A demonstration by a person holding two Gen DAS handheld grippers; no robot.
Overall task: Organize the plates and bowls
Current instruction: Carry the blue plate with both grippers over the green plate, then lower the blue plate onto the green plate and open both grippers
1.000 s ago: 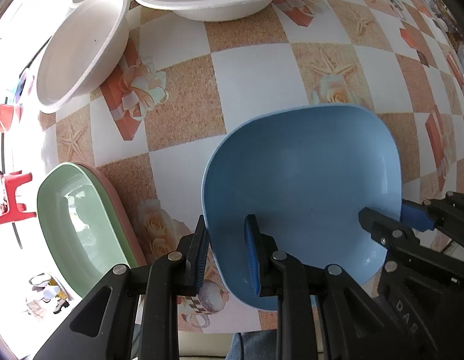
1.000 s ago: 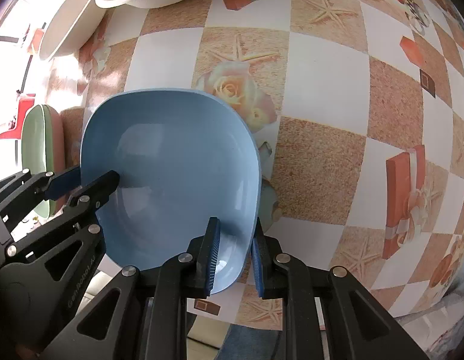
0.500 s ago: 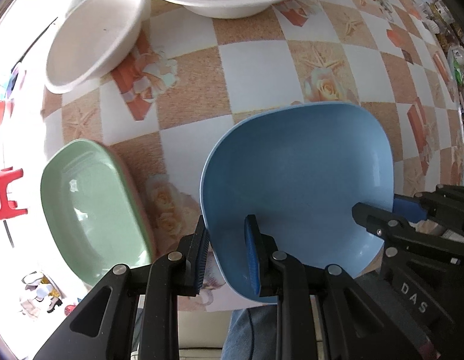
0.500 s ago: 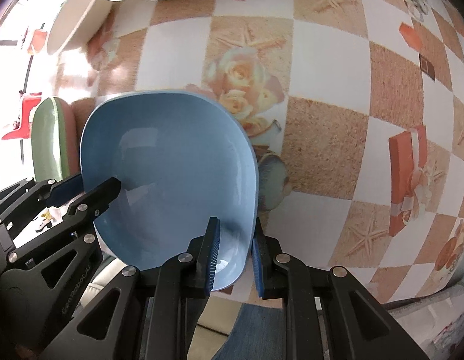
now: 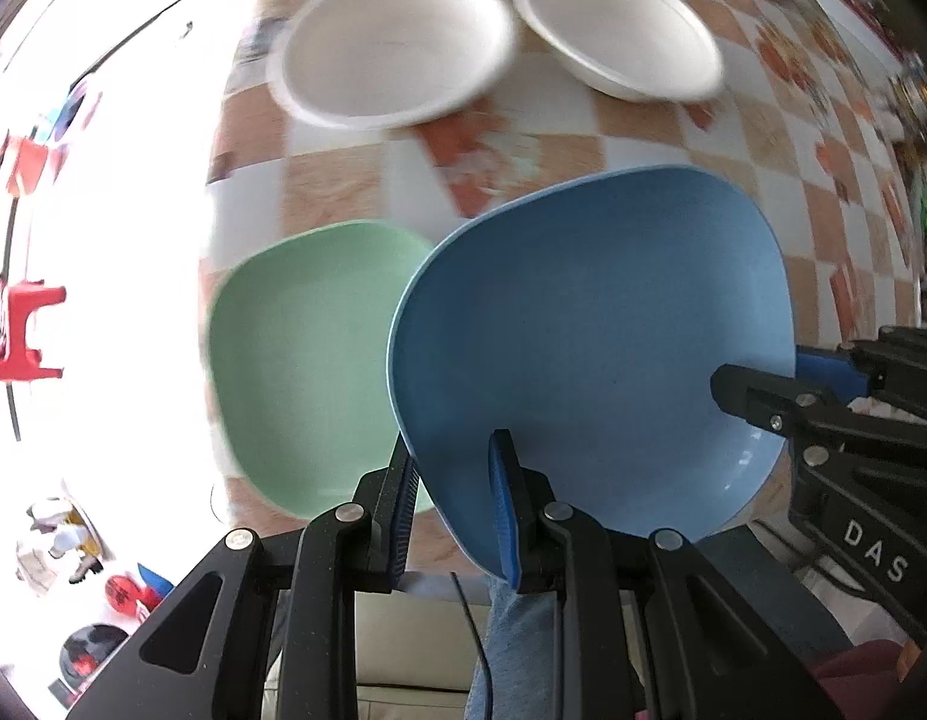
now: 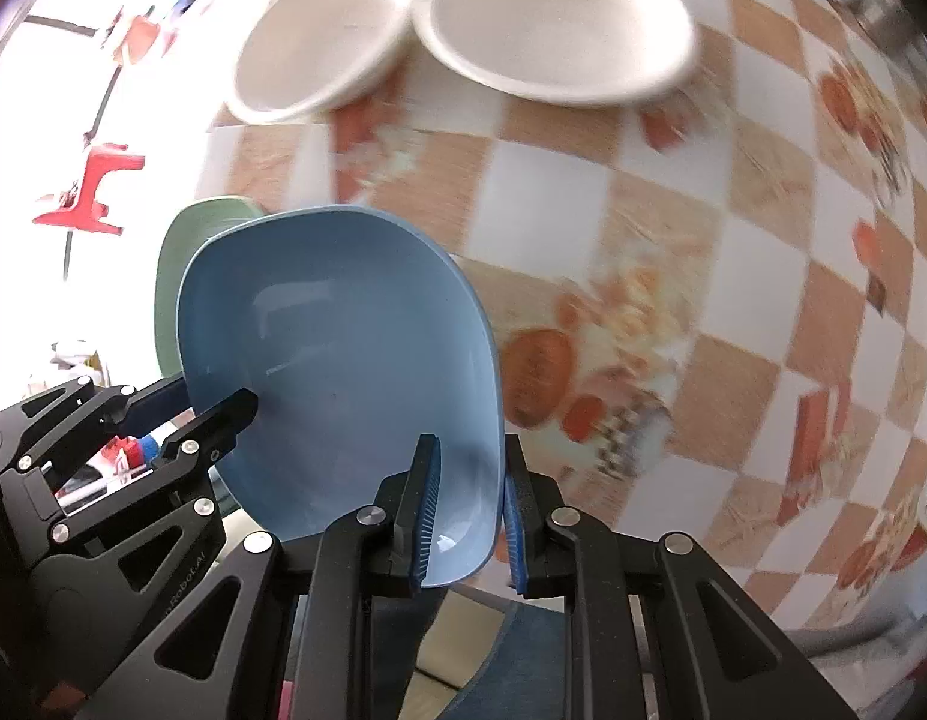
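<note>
Worktop (image 5: 787,138): a checkered orange-and-white cloth with flower prints is spread over it; its near edge is seen at 6 o'clock in both views.
White bowls (image 5: 397,48): two are seen side by side at 12 o'clock in the left wrist view, the second (image 5: 619,30) just to the right of the first; the rim of a third is cut off at the top. All are well apart from the coloured dishes.
Blue plate (image 5: 589,330): a deep, rounded-square dish is held above the worktop edge, tilted, at the centre of the left view and at 8 o'clock of centre in the right view (image 6: 337,360). Its left rim overlaps the green one in both views; contact cannot be told.
Green plate (image 5: 307,360): it rests on the worktop at 9 o'clock of the blue plate, close to the worktop edge.
Left gripper (image 5: 454,501): the near-left rim of the blue plate is clamped between its blue pads.
Right gripper (image 6: 466,501): the near-right rim is pinched likewise.
Step in hand: the blue plate is judged to be on its way onto the green plate.
Doing it well: both rims should be kept level, the corners matched over the green plate, the plate lowered slowly, and the two grips released together so that nothing is nudged off the edge.
</note>
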